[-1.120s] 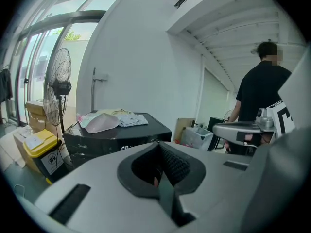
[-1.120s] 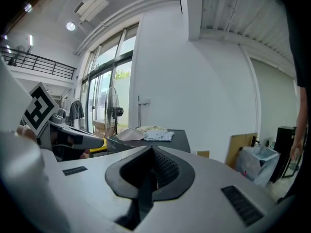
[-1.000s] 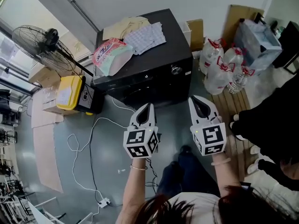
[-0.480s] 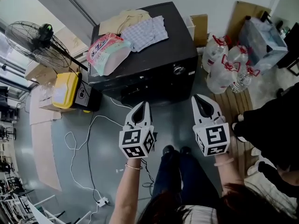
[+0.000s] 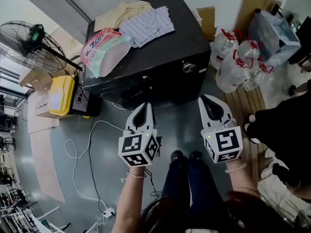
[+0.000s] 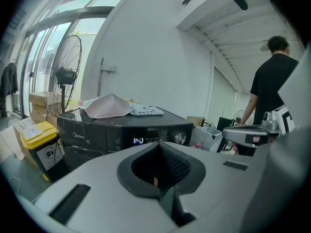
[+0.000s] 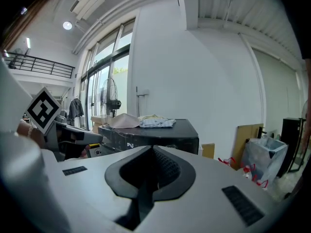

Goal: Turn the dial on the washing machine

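Note:
A black washing machine (image 5: 160, 62) stands ahead on the grey floor, its round silver dial (image 5: 188, 67) at the right end of the front panel. The left gripper view shows the dial (image 6: 181, 138) beside a lit display (image 6: 138, 140). My left gripper (image 5: 147, 105) is shut and empty, short of the machine's front and left of the dial. My right gripper (image 5: 206, 99) is shut and empty too, below and slightly right of the dial, not touching it. Both point at the machine (image 7: 160, 130).
On the washer's lid lie a pink-green package (image 5: 104, 50), a checked cloth (image 5: 148, 25) and a beige cloth (image 5: 116, 12). A yellow bin (image 5: 60, 95) and a fan (image 5: 26, 40) stand at left, water bottles (image 5: 233, 62) at right. White cables (image 5: 92, 144) cross the floor. A person in black (image 5: 282, 130) stands at right.
Both grippers have sunk a little in front of the washer and stay shut. The head view has shifted, so the machine now sits higher and further left.

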